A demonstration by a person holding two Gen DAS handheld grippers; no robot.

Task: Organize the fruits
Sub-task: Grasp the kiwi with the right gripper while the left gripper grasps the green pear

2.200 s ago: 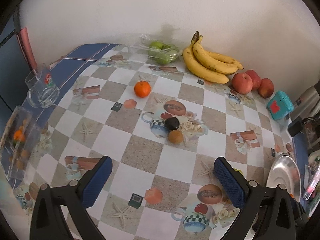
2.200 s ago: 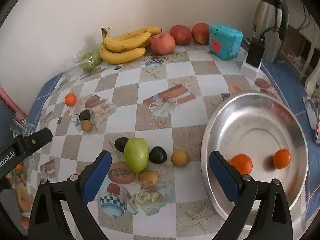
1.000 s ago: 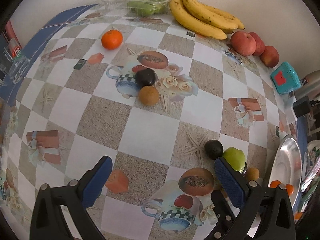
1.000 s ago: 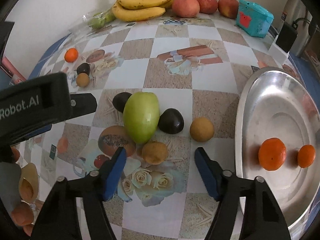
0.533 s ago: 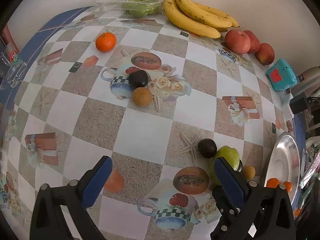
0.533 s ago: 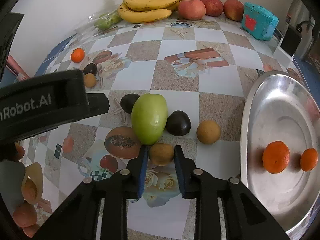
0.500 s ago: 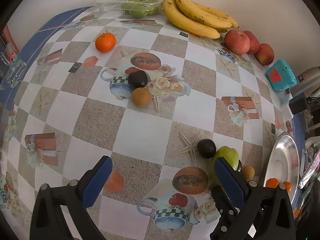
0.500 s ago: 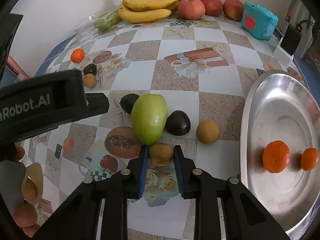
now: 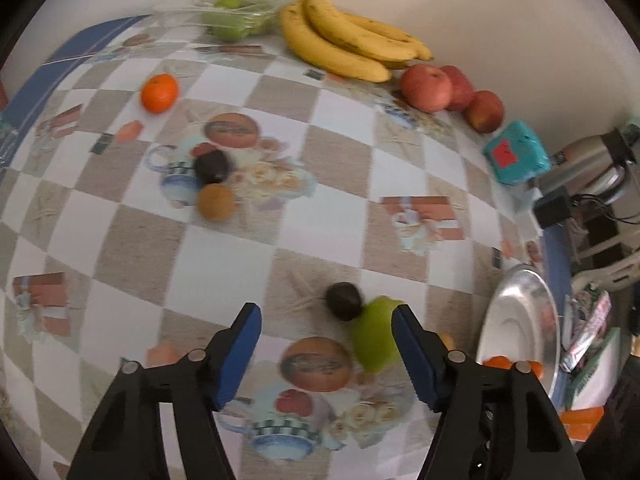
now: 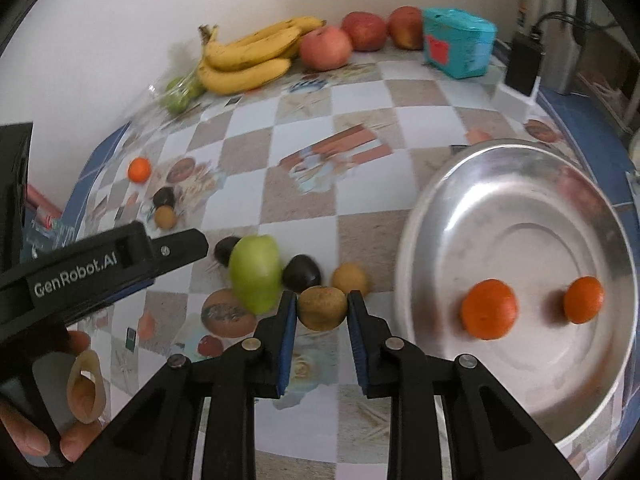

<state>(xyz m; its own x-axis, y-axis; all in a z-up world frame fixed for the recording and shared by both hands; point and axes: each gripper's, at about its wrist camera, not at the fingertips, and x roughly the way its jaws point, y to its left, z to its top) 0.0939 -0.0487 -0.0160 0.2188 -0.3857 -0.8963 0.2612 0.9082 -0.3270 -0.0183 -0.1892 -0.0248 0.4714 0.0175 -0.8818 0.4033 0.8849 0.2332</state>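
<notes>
The right claw (image 10: 322,308) pinches a small round brown fruit with a dull, rough skin (image 10: 323,307) between its blue-padded fingers (image 10: 287,334), just above the bench (image 10: 304,200), whose glossy cloth is printed in white and beige checks with teacups and roses. Right behind the held fruit lie a smooth oblong green mango (image 10: 256,273), two dark, matte egg-shaped fruits (image 10: 301,273) and a second round brown fruit (image 10: 349,278), all close together. To the right sits a wide, shallow polished metal dish (image 10: 520,208) holding two pebbly orange tangerines (image 10: 489,314), set apart from each other.

The left claw (image 9: 326,354) is spread wide, holding nothing, its blue pads (image 9: 240,354) hovering over the cloth near the green mango (image 9: 374,334) and one dark fruit (image 9: 343,301). Farther off lie a lone tangerine (image 9: 159,93), another dark fruit touching a brown one (image 9: 216,202), a curved bunch of yellow bananas (image 9: 352,50), three red apples (image 9: 426,88) against the wall, a crinkled clear bag of green fruit (image 9: 232,20) and a teal boxy object (image 9: 516,154).
</notes>
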